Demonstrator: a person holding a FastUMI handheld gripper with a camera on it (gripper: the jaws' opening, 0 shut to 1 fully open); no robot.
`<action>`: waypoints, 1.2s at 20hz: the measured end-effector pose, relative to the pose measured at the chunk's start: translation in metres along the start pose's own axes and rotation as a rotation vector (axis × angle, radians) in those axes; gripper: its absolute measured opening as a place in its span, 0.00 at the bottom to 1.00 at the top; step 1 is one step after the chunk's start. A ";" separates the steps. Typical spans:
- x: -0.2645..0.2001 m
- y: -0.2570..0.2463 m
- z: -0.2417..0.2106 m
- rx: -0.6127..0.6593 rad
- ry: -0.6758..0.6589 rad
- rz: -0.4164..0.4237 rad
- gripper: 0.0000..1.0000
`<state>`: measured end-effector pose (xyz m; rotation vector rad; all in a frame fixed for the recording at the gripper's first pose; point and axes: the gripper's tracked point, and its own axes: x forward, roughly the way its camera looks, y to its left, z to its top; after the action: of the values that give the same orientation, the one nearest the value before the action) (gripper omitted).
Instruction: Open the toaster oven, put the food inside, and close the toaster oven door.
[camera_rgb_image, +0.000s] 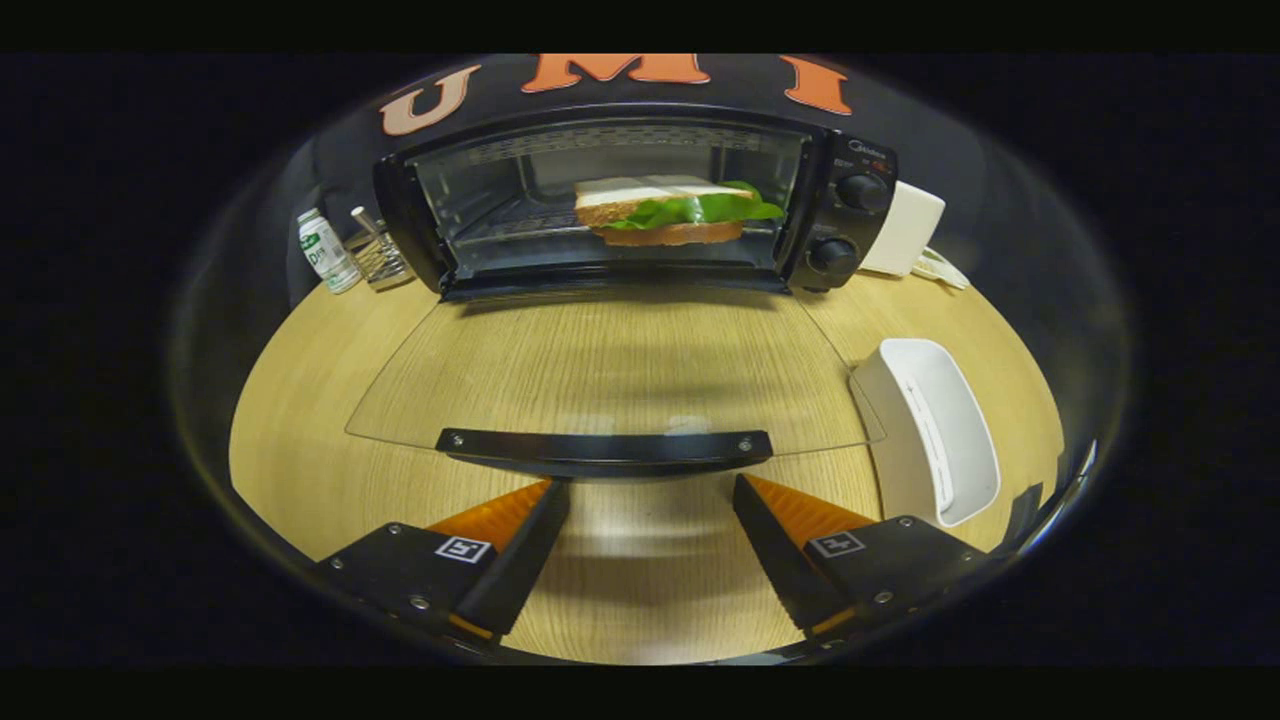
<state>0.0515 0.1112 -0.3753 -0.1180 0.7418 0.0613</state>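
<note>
Gripper (651, 480): jaws stand wide apart, nothing between them but bare table. Fingertips sit just short of the door handle, one tip near each end of its middle stretch; I cannot tell whether they touch it.

Black toaster oven (640, 200): beyond the jaws, straight ahead, at the far side of the light wood-grain table (300, 400). Its clear glass door (610, 370) is dropped fully open and lies flat toward the gripper, the table's grain showing through the pane. The black bar handle (605, 447) along the door's near edge is just ahead of the fingertips.

Sandwich (675, 210) (white bread, green lettuce leaf, brown lower slice): inside the oven cavity, on the wire rack, beyond the jaws and slightly right of their centre line. Lettuce overhangs toward the right side.

Two black round knobs (862, 192) on the oven's right panel, one above the other.

White oblong plastic tray (935, 430): on the table right of the open door, ahead of the right finger, just beside the door's right edge.

White boxy object (905, 230) with a pale cord: right of the oven, far beyond the right finger.

White bottle with green label (325, 250) and a small metal mesh holder (382, 258): left of the oven, far beyond the left finger, standing side by side.
</note>
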 end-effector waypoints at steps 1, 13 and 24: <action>-0.002 0.000 0.001 0.011 -0.001 0.004 0.99; -0.060 0.011 0.086 0.099 -0.166 0.096 0.99; -0.056 0.016 0.151 0.100 -0.259 0.092 0.99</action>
<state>0.1102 0.1458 -0.2287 0.0198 0.4900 0.1248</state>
